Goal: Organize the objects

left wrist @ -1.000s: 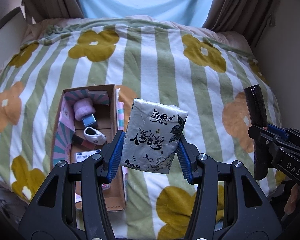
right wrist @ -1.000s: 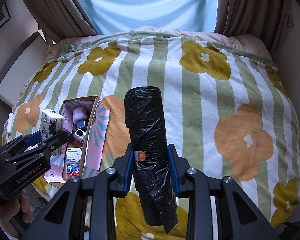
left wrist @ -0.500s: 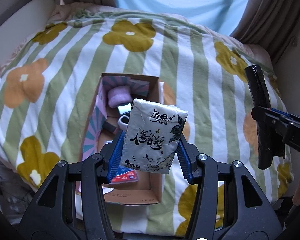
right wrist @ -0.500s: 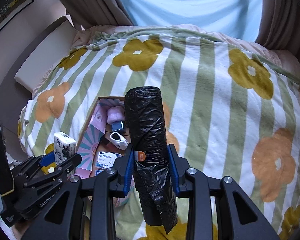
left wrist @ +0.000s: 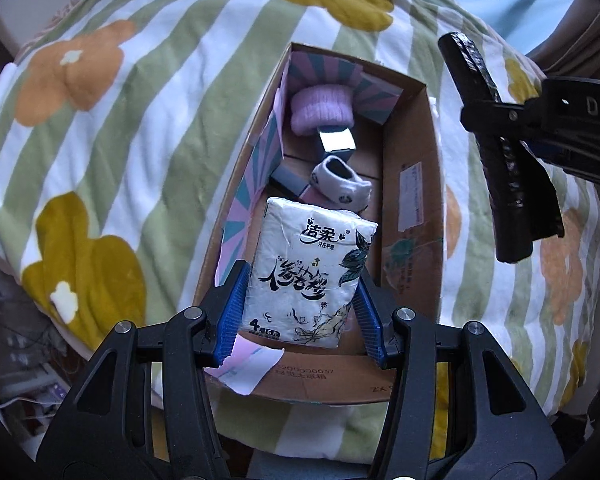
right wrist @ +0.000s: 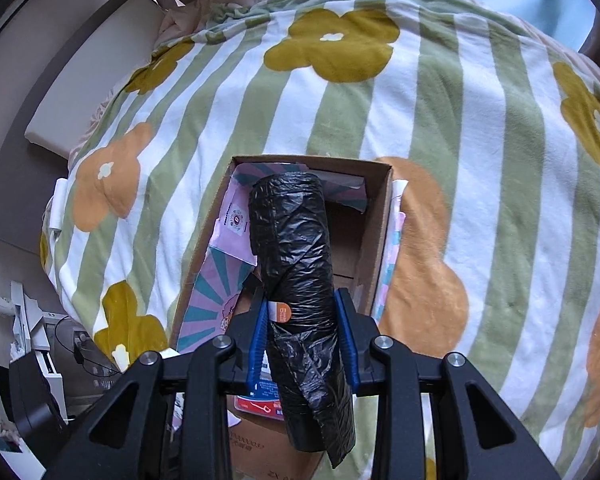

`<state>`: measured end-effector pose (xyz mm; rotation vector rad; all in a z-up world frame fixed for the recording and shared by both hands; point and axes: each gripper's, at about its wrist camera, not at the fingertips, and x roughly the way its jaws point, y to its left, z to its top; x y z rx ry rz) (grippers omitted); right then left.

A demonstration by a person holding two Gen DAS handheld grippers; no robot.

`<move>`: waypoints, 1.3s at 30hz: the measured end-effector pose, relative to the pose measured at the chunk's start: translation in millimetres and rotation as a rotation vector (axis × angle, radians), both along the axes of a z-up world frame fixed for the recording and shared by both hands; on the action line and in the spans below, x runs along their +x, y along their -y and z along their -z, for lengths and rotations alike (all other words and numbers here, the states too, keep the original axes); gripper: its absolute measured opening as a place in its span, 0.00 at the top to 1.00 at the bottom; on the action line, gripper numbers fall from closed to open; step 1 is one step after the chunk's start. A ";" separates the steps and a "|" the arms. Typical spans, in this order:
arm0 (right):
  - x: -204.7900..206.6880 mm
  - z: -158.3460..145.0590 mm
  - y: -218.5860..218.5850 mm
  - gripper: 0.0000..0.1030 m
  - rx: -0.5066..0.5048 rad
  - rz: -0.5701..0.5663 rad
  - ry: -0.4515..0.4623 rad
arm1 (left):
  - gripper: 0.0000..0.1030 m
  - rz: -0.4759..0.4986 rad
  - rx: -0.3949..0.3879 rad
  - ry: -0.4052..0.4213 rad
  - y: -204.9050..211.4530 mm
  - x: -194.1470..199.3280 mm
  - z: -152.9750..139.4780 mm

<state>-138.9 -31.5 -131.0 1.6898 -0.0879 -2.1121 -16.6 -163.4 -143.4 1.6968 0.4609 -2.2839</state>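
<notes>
Left gripper (left wrist: 300, 312): clamped on tissue pack (left wrist: 310, 272), above cardboard box (left wrist: 412, 208) near end. Right gripper (right wrist: 303, 336): clamped on black bag roll (right wrist: 296, 264), over box.

The tissue pack (left wrist: 310, 276) wears glossy, crinkled plastic film. The garbage bag roll (right wrist: 298, 280) is thin, shiny, wrinkled black plastic. The cardboard box (left wrist: 410, 216) is matt brown, lined with smooth printed paper (left wrist: 266, 168). A purple knitted item (left wrist: 322, 110) looks fuzzy. The blanket (right wrist: 440, 120) is soft, matt fleece.
</notes>
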 end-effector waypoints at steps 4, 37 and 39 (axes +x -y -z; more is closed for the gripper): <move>-11.5 30.1 16.0 0.71 0.003 0.019 0.043 | 0.54 0.009 0.010 0.034 2.3 -8.3 26.9; -15.2 35.4 22.8 0.01 0.069 0.001 -0.013 | 0.00 0.077 0.074 -0.003 -5.2 -10.3 56.6; -12.9 28.5 20.4 0.01 0.071 -0.001 -0.021 | 0.00 0.081 0.070 -0.010 -5.7 -9.2 52.2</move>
